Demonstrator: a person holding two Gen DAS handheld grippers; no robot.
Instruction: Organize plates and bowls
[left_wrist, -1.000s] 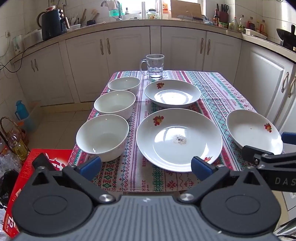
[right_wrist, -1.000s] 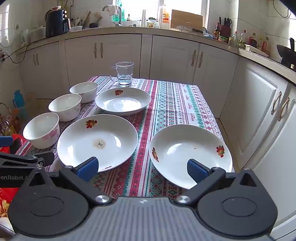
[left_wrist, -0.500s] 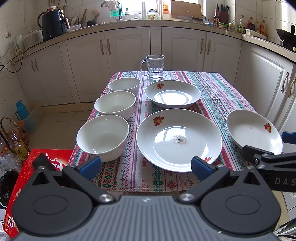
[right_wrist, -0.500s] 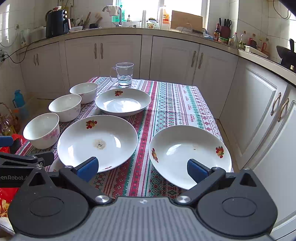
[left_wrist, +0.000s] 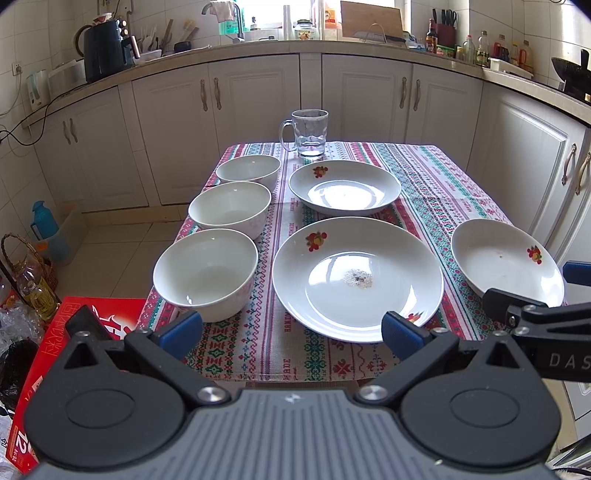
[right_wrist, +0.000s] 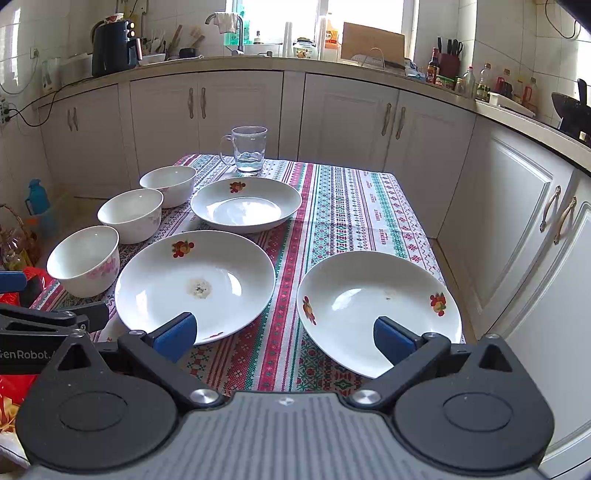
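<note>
White kitchen cabinets ring a desk (left_wrist: 424, 177) under a striped woven cloth. From the left wrist view, the left tool (left_wrist: 291, 330) hangs at the near edge, blue pads wide apart, gripping nothing. At eleven o'clock sit three white ceramic bowls (left_wrist: 205, 271) in a row running away; the large flower-printed white plate (left_wrist: 357, 277) lies at one o'clock, crumbs at its centre.

Over to the right wrist view: the right tool (right_wrist: 284, 338) also gapes, empty. At one o'clock, just beyond it, is a smaller white flowered plate (right_wrist: 380, 310), so the right hand looks nearer that one.
</note>
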